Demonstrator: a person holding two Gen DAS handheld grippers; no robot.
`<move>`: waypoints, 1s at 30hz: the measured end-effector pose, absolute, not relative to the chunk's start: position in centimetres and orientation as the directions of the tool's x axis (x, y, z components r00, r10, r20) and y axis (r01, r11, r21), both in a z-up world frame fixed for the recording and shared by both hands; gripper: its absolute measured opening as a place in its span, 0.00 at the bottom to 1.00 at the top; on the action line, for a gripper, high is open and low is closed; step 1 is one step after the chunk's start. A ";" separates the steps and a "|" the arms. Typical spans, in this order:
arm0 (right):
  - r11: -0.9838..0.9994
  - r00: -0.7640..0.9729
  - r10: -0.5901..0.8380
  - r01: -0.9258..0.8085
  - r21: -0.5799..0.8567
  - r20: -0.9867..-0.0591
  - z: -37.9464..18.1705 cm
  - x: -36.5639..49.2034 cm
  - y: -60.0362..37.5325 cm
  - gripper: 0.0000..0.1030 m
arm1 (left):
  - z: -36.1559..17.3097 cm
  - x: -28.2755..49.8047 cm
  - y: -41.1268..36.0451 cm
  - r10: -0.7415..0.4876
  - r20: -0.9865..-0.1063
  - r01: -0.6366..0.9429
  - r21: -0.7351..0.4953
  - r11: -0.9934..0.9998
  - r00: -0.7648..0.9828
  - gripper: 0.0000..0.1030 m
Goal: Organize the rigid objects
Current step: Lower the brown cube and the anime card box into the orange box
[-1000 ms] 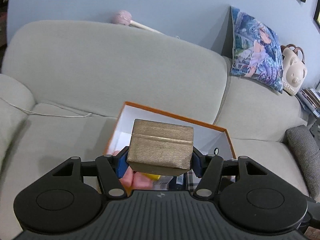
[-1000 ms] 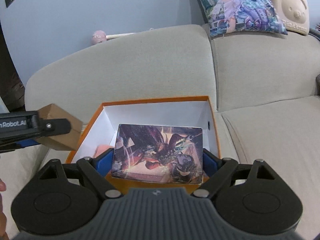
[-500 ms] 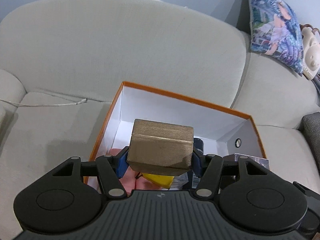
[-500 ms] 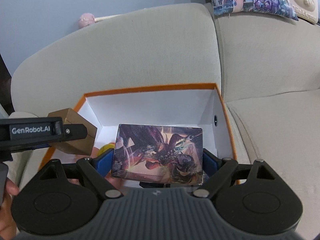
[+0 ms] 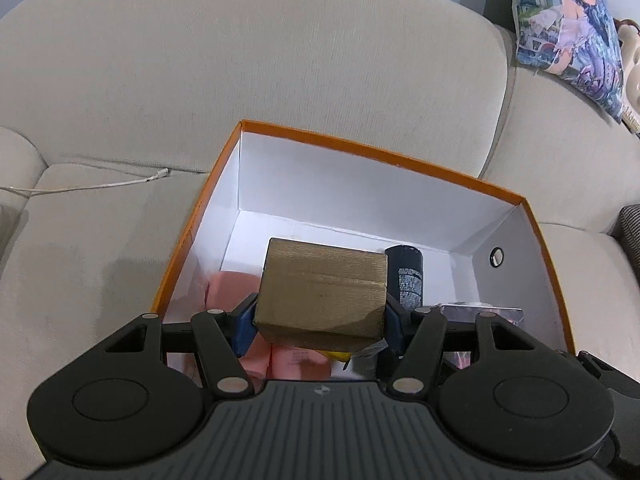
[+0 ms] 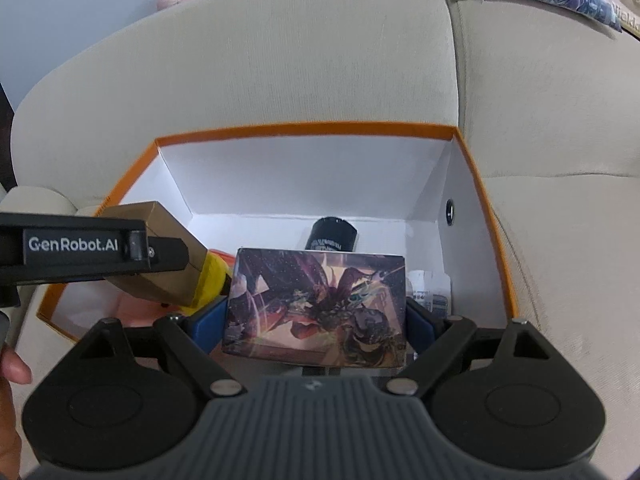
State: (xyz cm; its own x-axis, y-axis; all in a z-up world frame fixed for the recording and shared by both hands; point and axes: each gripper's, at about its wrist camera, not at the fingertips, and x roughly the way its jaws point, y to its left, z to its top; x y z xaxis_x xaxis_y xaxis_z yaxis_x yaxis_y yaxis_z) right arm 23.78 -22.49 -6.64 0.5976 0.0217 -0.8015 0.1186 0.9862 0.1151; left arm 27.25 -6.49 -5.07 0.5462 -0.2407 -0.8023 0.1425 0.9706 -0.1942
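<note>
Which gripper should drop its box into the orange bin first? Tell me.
Probably right. The right gripper holds the illustrated box over the orange bin; the left gripper, holding the gold box, hangs near its edge.

Place: a home living room.
Seat: a beige sofa (image 5: 248,80) fills both views.
Cushion: a printed pillow (image 5: 572,36) leans on the sofa's back, far right.
Wall: pale blue behind the sofa.

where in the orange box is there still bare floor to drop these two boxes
Bare white floor runs along the far wall of the orange box, behind the gold box, and beside the right wall near the black canister. The near left is crowded with pink items and something yellow.
</note>
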 end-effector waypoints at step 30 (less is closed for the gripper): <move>0.977 0.534 0.021 0.167 0.130 -0.845 -10.2 25.6 -22.7 0.87 | -6.0 27.2 -6.5 -0.221 -0.823 0.143 -0.171 0.975 0.524 0.68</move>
